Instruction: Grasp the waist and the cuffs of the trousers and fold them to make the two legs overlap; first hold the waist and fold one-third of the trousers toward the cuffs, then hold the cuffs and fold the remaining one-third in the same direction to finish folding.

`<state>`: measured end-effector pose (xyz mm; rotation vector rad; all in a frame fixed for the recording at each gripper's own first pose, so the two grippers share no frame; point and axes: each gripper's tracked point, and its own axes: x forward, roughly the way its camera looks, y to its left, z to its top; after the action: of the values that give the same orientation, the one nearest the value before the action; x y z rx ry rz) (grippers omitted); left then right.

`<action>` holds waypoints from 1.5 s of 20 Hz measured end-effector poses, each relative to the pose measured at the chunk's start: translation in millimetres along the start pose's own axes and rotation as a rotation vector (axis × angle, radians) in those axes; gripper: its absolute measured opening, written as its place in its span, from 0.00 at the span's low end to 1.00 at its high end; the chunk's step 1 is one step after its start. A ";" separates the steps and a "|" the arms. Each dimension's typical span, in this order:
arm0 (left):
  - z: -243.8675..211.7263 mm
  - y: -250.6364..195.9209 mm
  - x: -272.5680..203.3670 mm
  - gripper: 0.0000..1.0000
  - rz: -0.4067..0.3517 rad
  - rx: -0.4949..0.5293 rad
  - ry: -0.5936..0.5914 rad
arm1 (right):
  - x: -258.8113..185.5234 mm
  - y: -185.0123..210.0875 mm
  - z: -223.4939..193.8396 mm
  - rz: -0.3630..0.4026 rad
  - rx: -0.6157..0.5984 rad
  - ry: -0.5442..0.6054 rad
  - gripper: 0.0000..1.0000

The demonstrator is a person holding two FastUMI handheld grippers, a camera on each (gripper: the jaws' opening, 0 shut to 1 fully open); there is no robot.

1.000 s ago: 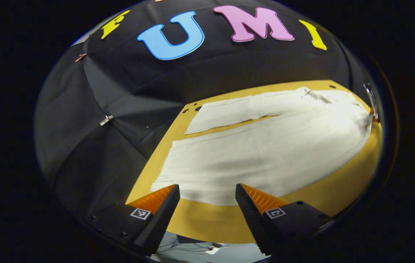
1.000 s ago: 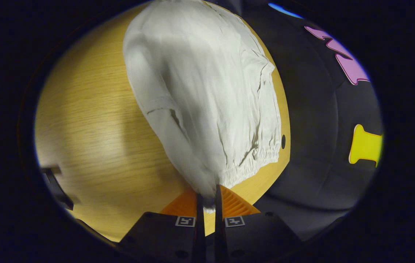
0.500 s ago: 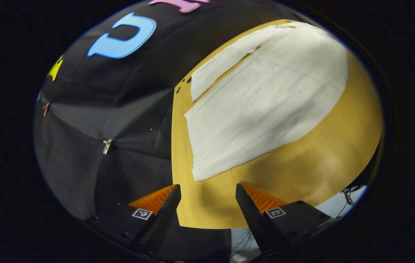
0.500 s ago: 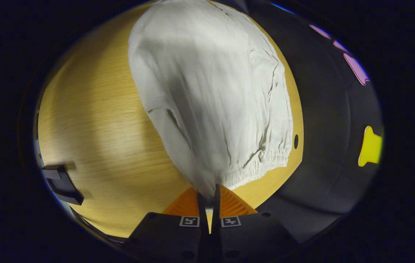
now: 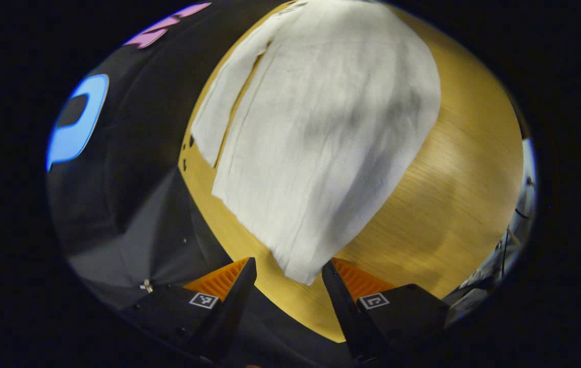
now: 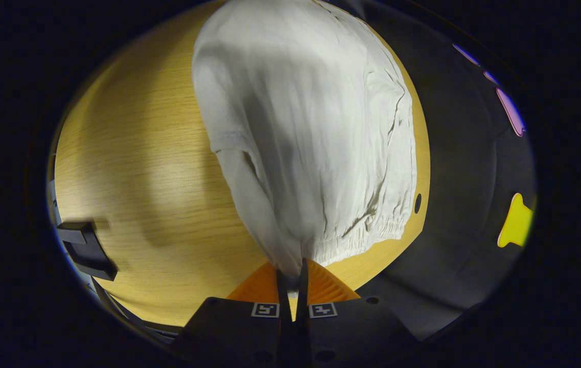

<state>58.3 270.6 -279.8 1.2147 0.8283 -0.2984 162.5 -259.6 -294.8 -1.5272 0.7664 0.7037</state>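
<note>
While right gripper (image 6: 290,276) stays clamped on the trousers' waist (image 6: 321,248), left gripper (image 5: 287,273), fingers apart, has swung to the near cuff (image 5: 298,266) at the bench (image 5: 448,168) corner: leg-overlap fold pending.

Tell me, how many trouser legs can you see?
2. In the left gripper view, the white cloth trousers' wide leg lies nearest the tongs; a narrower leg lies beside it, by the booth wall.

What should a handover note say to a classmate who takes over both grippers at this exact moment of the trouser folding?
Right gripper: shut on the waist corner of the white trousers.
Left gripper: open, a cuff corner lying between its fingers, not pinched.
The trousers lie spread on the wooden table, the legs side by side.
Done: waist gripped.
Left: pinch the cuff, overlap the legs, then both thirds folds.
</note>
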 end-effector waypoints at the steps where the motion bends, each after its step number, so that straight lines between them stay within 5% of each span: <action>1: 0.9 -1.5 4.1 0.83 -0.040 0.036 0.001 | 0.4 0.0 0.0 -0.004 -0.006 0.002 0.06; 3: 7.2 3.7 6.4 0.66 -0.064 0.102 0.001 | 0.3 -0.2 0.0 -0.014 -0.019 0.003 0.06; 7: 11.5 9.9 13.7 0.53 -0.096 0.141 0.018 | 0.0 -0.1 0.0 -0.025 -0.035 0.003 0.06; 13: 9.6 4.3 15.5 0.16 -0.111 0.164 0.043 | 1.0 -1.6 -0.7 -0.035 -0.030 0.003 0.06; 19: 10.8 2.9 13.6 0.10 -0.071 0.106 0.057 | 2.5 -6.8 -5.7 -0.073 -0.010 0.006 0.06; 24: 29.6 11.7 -2.9 0.08 0.001 0.026 0.003 | -1.1 -21.4 -15.5 -0.122 0.129 0.010 0.11; 30: 52.9 64.5 -25.9 0.05 0.167 -0.165 -0.049 | -20.9 -49.8 -8.0 -0.216 0.243 -0.021 0.06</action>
<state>101.5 239.6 -210.4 1.1098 0.6909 -0.1208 190.0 -263.4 -247.8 -1.3539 0.6351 0.4479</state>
